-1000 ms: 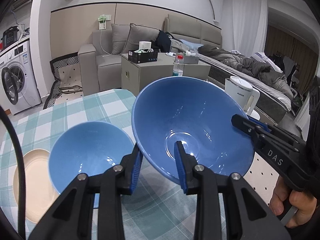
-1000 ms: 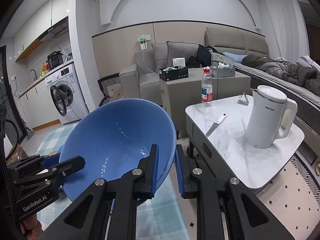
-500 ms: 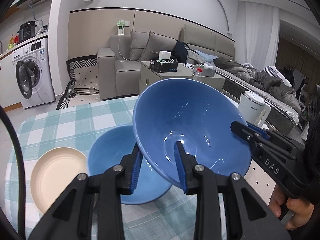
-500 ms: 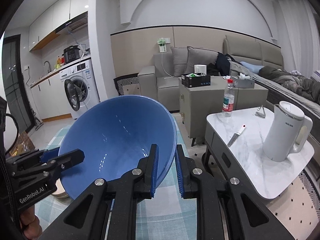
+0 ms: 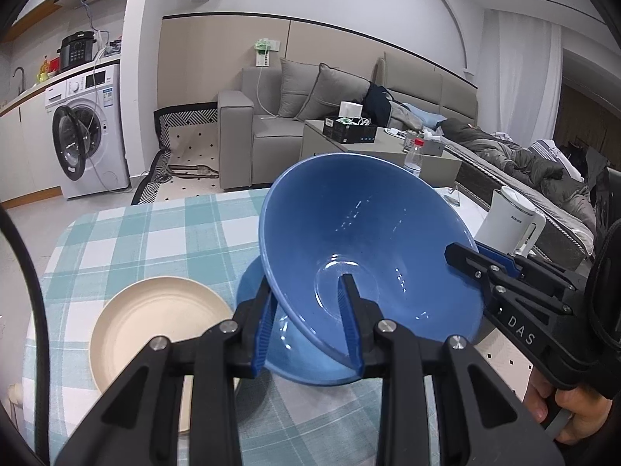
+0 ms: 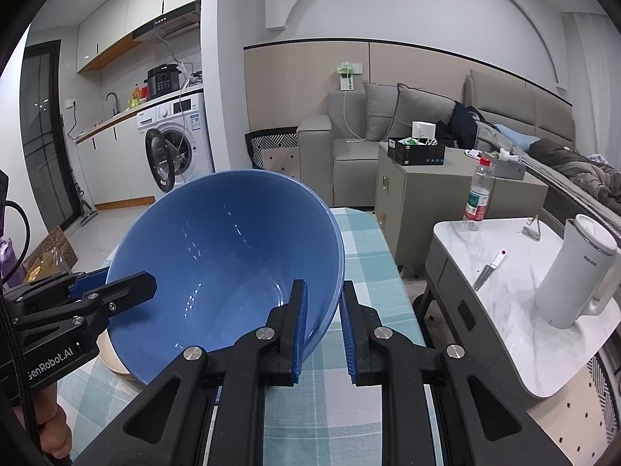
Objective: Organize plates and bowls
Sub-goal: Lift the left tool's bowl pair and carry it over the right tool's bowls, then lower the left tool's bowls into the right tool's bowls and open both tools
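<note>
A large blue bowl (image 5: 365,256) hangs tilted above the checked table (image 5: 155,233), held by both grippers. My left gripper (image 5: 306,291) is shut on its near rim, one finger inside and one outside. My right gripper (image 6: 323,285) is shut on the opposite rim of the same bowl (image 6: 225,272). A second blue bowl (image 5: 287,353) sits on the table right beneath the held one, mostly hidden by it. A cream plate (image 5: 155,322) lies just left of that bowl. Its edge (image 6: 112,357) shows under the held bowl in the right wrist view.
A marble side table (image 6: 504,310) stands right of the checked table, with a white kettle (image 6: 582,272), a knife (image 6: 489,270) and a water bottle (image 6: 477,194) on it. A grey cabinet (image 6: 427,194), a sofa and a washing machine (image 5: 85,136) stand farther off.
Both grippers have carried the big blue bowl sideways across the table, from beside the second blue bowl to above it. The cream plate has come fully into view. Both grips are unchanged.
</note>
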